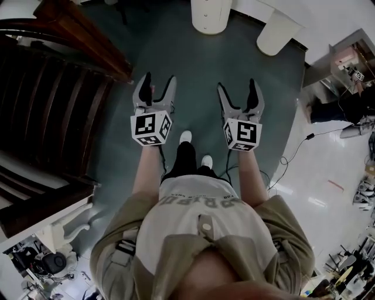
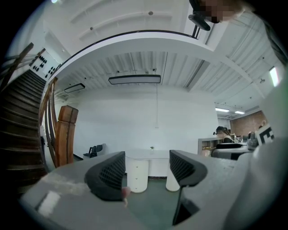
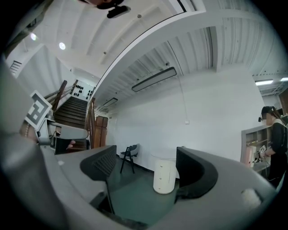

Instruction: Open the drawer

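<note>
The drawer unit (image 1: 210,14) stands far ahead, a desk leg (image 1: 277,32) just right of it. The staircase (image 1: 53,99) lies left; far right, perhaps shelving (image 1: 343,58). The left gripper (image 1: 159,82) and right gripper (image 1: 237,88) hang side by side, near, well apart from the unit.

Dark green floor (image 1: 193,70) fills the centre of the head view, and the drawer unit (image 1: 210,14) at the top edge is white. The stairs (image 1: 53,117) on the left are dark brown wood. The left tool (image 1: 159,79) and right tool (image 1: 237,87) are grey with black ribbed pads, each bearing black-and-white square markers (image 1: 151,128).
</note>
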Motion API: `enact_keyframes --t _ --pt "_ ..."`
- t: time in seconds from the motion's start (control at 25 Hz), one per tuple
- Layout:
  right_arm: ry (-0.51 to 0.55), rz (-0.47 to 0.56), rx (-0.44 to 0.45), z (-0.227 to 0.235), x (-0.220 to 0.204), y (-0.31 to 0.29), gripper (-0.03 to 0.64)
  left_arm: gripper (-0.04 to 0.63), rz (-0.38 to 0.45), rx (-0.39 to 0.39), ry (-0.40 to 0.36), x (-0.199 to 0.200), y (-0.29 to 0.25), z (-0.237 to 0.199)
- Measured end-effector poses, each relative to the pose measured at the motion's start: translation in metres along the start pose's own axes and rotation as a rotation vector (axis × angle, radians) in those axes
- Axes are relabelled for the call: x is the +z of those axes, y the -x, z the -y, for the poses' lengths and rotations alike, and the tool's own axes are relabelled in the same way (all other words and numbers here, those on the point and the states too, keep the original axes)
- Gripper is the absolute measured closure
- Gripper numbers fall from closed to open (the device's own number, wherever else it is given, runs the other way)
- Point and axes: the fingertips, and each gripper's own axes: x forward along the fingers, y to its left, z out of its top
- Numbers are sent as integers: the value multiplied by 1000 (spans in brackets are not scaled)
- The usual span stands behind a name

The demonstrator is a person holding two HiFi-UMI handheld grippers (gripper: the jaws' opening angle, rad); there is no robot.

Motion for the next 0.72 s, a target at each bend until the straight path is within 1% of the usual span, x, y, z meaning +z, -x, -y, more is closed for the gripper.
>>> enact_keyframes --t 0.2,0.52,0.72 --pt "10 -13 -23 -12 -4 -47 210 272 -21 -30 42 -3 -40 -34" --pt "26 5 -66 -25 7 -127 210 273 14 -100 35 24 -118 -86" --pt "34 21 -102 -20 19 -155 210 273 31 -124 46 39 -146 -106"
